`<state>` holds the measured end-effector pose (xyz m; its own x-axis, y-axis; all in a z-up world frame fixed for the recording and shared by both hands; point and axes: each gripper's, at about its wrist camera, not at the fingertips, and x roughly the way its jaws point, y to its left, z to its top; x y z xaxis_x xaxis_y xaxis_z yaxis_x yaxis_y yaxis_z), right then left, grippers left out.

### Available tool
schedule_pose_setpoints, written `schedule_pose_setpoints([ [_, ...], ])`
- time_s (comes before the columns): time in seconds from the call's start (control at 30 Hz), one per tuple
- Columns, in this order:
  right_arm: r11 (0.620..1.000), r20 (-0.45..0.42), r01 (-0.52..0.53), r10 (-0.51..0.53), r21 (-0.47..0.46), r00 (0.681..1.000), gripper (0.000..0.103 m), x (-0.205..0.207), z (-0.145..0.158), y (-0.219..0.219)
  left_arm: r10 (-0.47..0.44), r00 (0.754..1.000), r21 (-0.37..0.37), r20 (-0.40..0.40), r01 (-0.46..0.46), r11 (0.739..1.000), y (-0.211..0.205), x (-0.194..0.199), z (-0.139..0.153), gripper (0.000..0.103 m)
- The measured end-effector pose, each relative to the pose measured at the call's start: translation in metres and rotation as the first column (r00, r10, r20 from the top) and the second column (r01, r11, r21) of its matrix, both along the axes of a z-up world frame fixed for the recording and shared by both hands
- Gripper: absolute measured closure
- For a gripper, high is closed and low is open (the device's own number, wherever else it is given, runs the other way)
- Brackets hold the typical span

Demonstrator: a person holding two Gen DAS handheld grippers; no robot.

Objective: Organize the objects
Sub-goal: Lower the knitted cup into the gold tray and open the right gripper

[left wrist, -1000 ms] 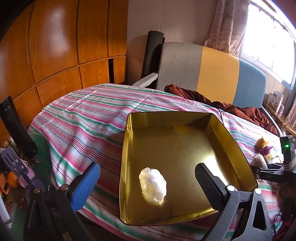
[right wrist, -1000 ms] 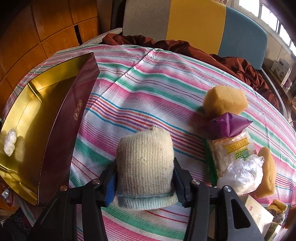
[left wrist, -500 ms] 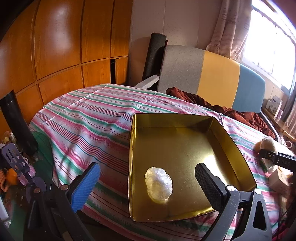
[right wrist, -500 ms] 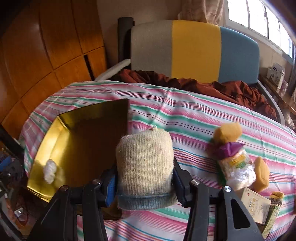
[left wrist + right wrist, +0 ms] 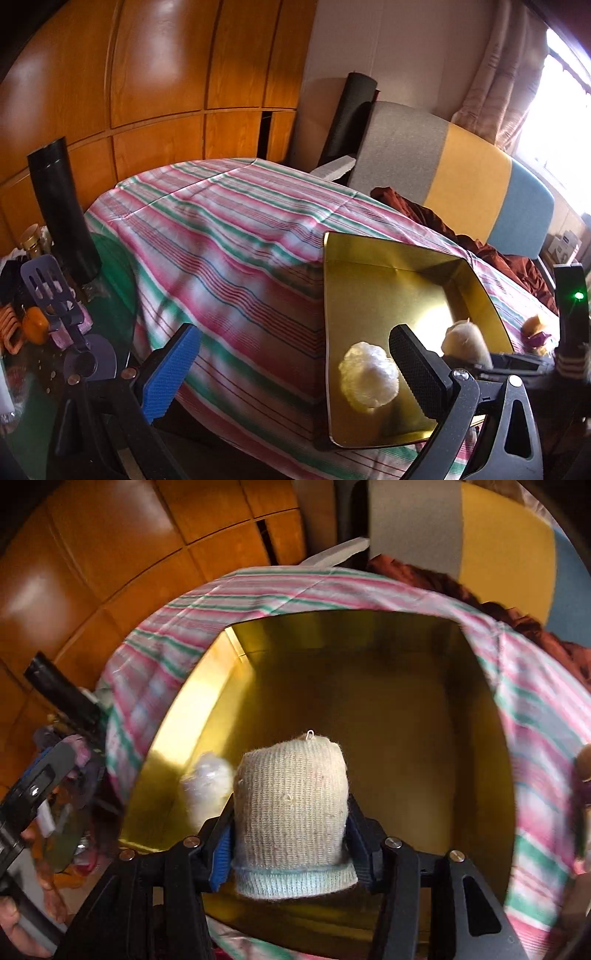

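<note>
Over the gold tray (image 5: 480, 709), my right gripper (image 5: 291, 834) clamps a knit sock (image 5: 291, 805). Inside the tray lies a white wad (image 5: 369, 376). My left gripper (image 5: 295, 362) gapes empty beside the tray.

One gold tray (image 5: 192, 716), one knitted sock roll (image 5: 291, 801), one white plastic wad (image 5: 369, 376).
</note>
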<state>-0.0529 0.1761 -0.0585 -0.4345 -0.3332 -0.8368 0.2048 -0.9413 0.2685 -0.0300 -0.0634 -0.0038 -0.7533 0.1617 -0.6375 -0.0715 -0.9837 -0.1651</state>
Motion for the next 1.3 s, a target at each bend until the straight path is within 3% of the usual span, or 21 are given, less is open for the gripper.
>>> schedule_pose_setpoints([
  [0.13,0.995,0.020,-0.039,0.041,-0.095,0.999,0.048,0.003,-0.007,-0.010,0.026,1.000,0.027,0.009,-0.026,0.999,-0.009,-0.003,-0.001,0.000],
  [0.37,0.988,-0.027,-0.040,0.036,-0.148,0.999,0.042,0.012,0.006,-0.004,0.013,1.000,0.025,0.011,-0.014,1.000,-0.005,-0.006,0.001,0.000],
  [0.63,0.997,-0.153,0.050,-0.059,-0.059,0.987,0.040,0.041,0.036,0.031,-0.076,0.997,0.018,-0.013,0.076,0.997,0.017,-0.003,0.012,0.000],
  [0.87,0.983,-0.178,0.183,-0.183,-0.014,0.967,0.039,0.067,0.043,0.087,-0.210,0.977,0.031,-0.019,0.211,0.977,0.051,0.003,0.021,0.000],
  [1.1,0.927,-0.177,0.375,-0.366,0.018,0.914,0.039,0.104,0.047,0.166,-0.391,0.920,0.010,-0.009,0.391,0.920,0.104,0.012,0.024,0.000],
  [1.23,0.863,-0.158,0.504,-0.493,0.040,0.856,0.039,0.135,0.048,0.221,-0.514,0.858,0.024,0.006,0.514,0.858,0.140,0.019,0.026,0.000],
  [1.3,0.822,-0.152,0.568,-0.558,0.032,0.816,0.039,0.151,0.050,0.247,-0.595,0.803,0.006,0.023,0.595,0.804,0.165,0.024,0.026,0.000],
])
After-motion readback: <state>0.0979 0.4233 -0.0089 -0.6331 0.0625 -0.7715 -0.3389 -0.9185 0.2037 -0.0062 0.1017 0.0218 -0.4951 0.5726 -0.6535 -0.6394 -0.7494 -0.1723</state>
